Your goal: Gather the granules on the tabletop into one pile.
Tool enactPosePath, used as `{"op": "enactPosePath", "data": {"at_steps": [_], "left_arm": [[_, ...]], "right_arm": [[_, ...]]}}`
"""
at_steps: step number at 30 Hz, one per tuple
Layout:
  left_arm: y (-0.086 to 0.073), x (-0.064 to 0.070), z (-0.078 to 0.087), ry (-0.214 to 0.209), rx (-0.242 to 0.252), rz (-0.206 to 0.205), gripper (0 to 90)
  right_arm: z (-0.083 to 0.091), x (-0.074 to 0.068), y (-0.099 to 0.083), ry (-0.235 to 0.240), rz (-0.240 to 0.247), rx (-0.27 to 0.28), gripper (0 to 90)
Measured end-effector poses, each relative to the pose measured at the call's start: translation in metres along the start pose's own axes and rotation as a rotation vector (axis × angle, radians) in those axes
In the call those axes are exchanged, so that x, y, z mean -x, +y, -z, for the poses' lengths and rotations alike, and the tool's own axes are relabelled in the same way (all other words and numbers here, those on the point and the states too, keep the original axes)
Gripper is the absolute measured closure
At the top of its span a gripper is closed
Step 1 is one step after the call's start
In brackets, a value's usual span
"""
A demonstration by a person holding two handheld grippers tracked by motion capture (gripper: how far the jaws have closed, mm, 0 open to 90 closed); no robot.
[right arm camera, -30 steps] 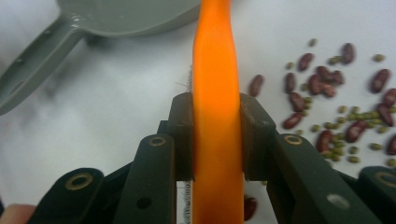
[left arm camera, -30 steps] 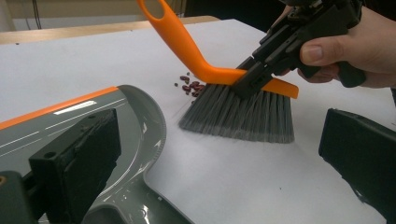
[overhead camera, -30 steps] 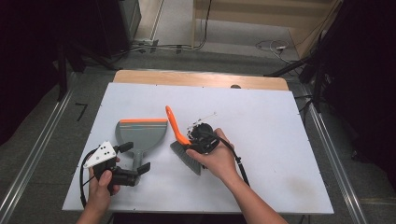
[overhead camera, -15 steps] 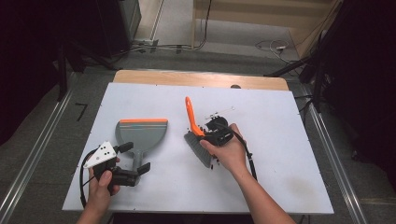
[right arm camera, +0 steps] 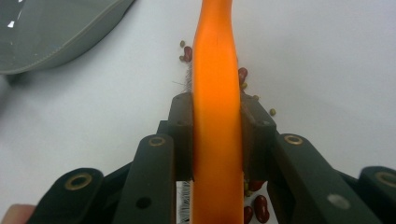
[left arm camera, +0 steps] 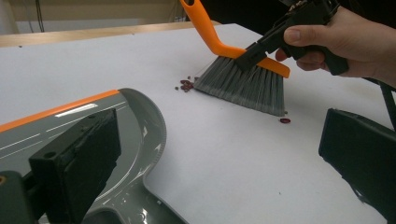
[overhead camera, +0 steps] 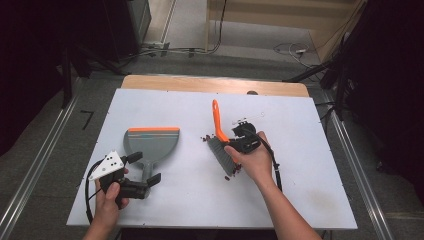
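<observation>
In the high view, the right gripper clamps the brush, its long axis running away from the person, beans at its left, dustpan farther left. In the left gripper view, the left gripper stands wide by the dustpan's handle. In the right gripper view, jaws pinch the orange handle.

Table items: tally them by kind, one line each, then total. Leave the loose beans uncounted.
Brush: 1, orange handle, grey bristles, clamped in the right gripper
Dustpan: 1, grey with an orange lip
Handheld grippers: 2, the left gripper open at the dustpan's handle
Total: 4
Small red and green beans lie scattered by the bristles.
</observation>
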State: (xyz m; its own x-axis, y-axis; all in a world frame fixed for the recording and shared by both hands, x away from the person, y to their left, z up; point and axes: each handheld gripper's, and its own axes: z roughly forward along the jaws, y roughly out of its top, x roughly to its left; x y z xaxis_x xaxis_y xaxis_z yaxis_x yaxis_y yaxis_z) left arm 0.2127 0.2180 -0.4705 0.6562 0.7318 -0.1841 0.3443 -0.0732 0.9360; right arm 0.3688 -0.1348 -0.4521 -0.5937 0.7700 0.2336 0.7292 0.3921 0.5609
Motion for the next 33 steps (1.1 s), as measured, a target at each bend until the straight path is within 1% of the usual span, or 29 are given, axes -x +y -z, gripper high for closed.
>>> {"op": "enactPosePath", "data": {"at_steps": [2,4,5,7,9,13,17,19,26,28,31,33], "left_arm": [[0.0,0.001,-0.001,-0.004,0.0,0.003,0.0],[0.0,0.001,-0.001,-0.002,-0.006,-0.005,0.0],[0.0,0.001,-0.001,-0.004,-0.002,0.001,0.0],[-0.001,0.0,-0.001,-0.004,-0.001,0.007,0.0],[0.0,0.0,-0.001,0.001,0.0,0.004,0.0],[0.0,0.0,0.0,0.011,0.0,0.006,0.0],[0.0,0.002,-0.001,0.017,-0.004,0.0,0.0],[-0.001,0.002,-0.001,0.02,-0.006,-0.002,0.0],[-0.001,-0.002,0.002,0.029,-0.001,0.006,0.0],[-0.001,-0.003,0.004,0.035,0.004,0.016,0.0],[-0.001,-0.004,0.005,0.034,0.006,0.015,0.0],[-0.001,-0.003,0.004,0.036,0.003,0.015,0.0]], "right_arm": [[0.001,0.0,-0.001,-0.003,-0.004,0.006,68.7],[0.001,0.001,-0.001,0.006,-0.019,0.006,68.8],[0.002,0.001,-0.001,0.007,-0.016,0.01,68.9],[0.005,-0.002,-0.001,0.006,-0.013,0.021,69.0],[0.009,-0.005,0.0,0.026,-0.015,0.03,69.0],[0.017,-0.011,0.004,0.045,-0.019,0.061,69.1],[0.018,-0.019,0.011,0.053,-0.004,0.075,69.1],[0.015,-0.024,0.014,0.061,-0.001,0.086,69.0],[-0.007,-0.039,0.026,0.064,-0.007,0.075,69.0],[-0.014,-0.042,0.029,0.064,-0.011,0.069,69.1],[-0.024,-0.043,0.035,0.051,-0.012,0.057,69.0],[-0.031,-0.042,0.039,0.029,-0.012,0.049,69.0]]}}
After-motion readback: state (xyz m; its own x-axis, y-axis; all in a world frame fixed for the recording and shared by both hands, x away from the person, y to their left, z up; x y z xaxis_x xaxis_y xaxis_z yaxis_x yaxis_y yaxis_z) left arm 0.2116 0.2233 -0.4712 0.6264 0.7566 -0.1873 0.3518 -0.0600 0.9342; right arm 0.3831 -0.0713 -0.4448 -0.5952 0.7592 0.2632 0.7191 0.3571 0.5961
